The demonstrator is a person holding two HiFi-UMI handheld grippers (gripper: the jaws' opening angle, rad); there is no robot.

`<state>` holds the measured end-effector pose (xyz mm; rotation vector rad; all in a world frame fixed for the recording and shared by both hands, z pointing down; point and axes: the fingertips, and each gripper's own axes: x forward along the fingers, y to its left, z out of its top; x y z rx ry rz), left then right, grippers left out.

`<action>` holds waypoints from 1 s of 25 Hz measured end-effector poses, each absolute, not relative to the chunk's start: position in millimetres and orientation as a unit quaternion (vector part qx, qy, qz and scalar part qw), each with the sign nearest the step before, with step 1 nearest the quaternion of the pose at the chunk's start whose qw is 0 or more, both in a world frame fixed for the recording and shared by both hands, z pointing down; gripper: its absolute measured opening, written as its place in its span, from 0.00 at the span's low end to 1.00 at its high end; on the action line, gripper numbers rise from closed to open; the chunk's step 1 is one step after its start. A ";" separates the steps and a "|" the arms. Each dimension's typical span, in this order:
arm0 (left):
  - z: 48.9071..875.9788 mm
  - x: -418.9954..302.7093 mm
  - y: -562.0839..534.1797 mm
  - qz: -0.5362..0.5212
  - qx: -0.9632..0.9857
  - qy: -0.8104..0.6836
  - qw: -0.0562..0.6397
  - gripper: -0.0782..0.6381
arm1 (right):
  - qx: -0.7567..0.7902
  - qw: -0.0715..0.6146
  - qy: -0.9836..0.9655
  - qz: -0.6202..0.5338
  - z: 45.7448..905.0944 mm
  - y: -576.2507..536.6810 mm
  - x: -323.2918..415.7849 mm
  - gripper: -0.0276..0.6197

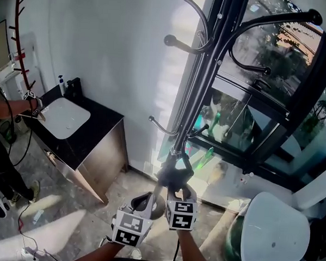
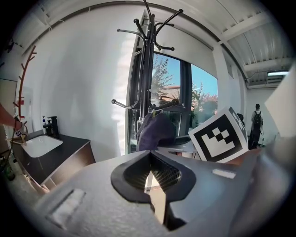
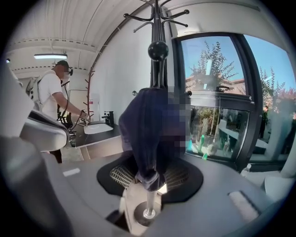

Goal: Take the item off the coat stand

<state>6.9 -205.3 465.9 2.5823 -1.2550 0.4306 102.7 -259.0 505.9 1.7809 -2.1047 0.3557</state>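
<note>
The dark blue cloth item (image 3: 147, 129) was seen hung low on the black metal coat stand (image 1: 208, 75), with a ball-tipped hook (image 3: 157, 50) at 12 o'clock above it. Its lower end was clamped between the closed jaws of the right gripper (image 3: 148, 175). In the head view the left gripper (image 2: 149, 157) was held at 8 o'clock of the right one, its jaws pressed together with nothing between them.
</note>
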 end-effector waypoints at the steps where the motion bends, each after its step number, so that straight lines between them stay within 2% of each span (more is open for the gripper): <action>1: 464.5 8.6 -208.3 0.147 0.884 -0.428 0.117 0.11 | 0.634 0.180 -0.743 0.121 505.6 -262.7 105.5 0.25; 4: 459.2 13.4 -217.4 0.144 0.887 -0.425 0.110 0.11 | 0.638 0.178 -0.742 0.107 499.0 -274.5 108.1 0.21; 6: 460.3 14.3 -219.1 0.146 0.888 -0.423 0.109 0.11 | 0.635 0.182 -0.744 0.101 497.4 -276.4 106.1 0.11; 8: 461.5 14.8 -219.3 0.147 0.888 -0.422 0.110 0.11 | 0.637 0.182 -0.744 0.090 491.3 -274.8 104.9 0.08; 18: 452.4 15.9 -219.1 0.140 0.888 -0.426 0.100 0.11 | 0.651 0.155 -0.743 0.023 463.7 -249.0 102.8 0.06; 25: 453.2 15.3 -203.9 0.136 0.888 -0.426 0.103 0.11 | 0.659 0.141 -0.738 0.017 454.1 -225.5 105.8 0.06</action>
